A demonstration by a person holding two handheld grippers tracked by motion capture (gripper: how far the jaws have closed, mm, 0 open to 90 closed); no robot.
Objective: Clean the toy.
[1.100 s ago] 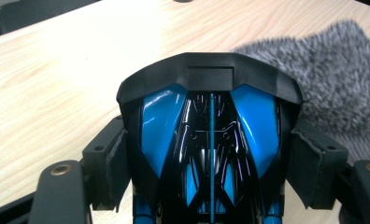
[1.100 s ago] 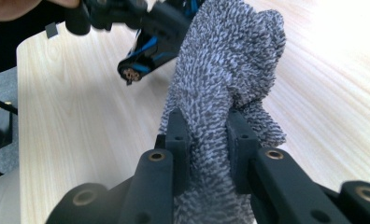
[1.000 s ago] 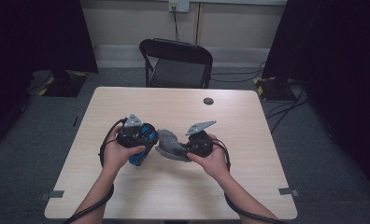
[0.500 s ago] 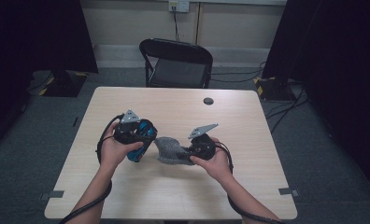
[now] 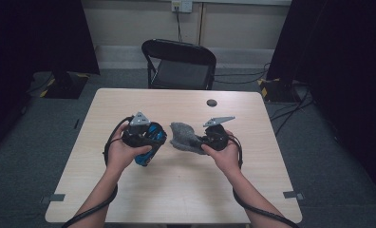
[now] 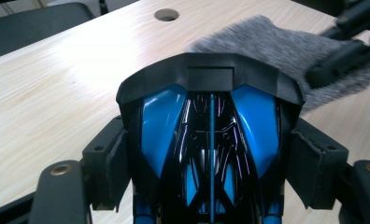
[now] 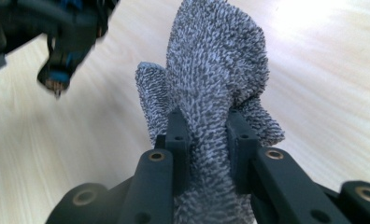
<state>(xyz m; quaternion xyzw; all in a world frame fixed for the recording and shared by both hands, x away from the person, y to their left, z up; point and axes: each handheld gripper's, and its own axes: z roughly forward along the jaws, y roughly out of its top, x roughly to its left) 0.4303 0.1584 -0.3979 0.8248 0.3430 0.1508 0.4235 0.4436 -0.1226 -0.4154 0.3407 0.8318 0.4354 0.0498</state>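
While your left gripper (image 5: pixel 145 137) clamps the blue-and-black object (image 6: pixel 210 140) between its pads, your right gripper (image 5: pixel 210 138) is pinched shut on a bunched fold of the grey cloth (image 7: pixel 218 88) — the two facing each other above the middle of the desk (image 5: pixel 129 102), nearer its front edge than the back one with the round hole (image 5: pixel 211 102). You hold the object by its flanks so its glossy top stays exposed; you grip the cloth near one end so a loose flap hangs free toward the object, likely for wiping it. Cloth and object sit just beside each other — whether they touch cannot be told
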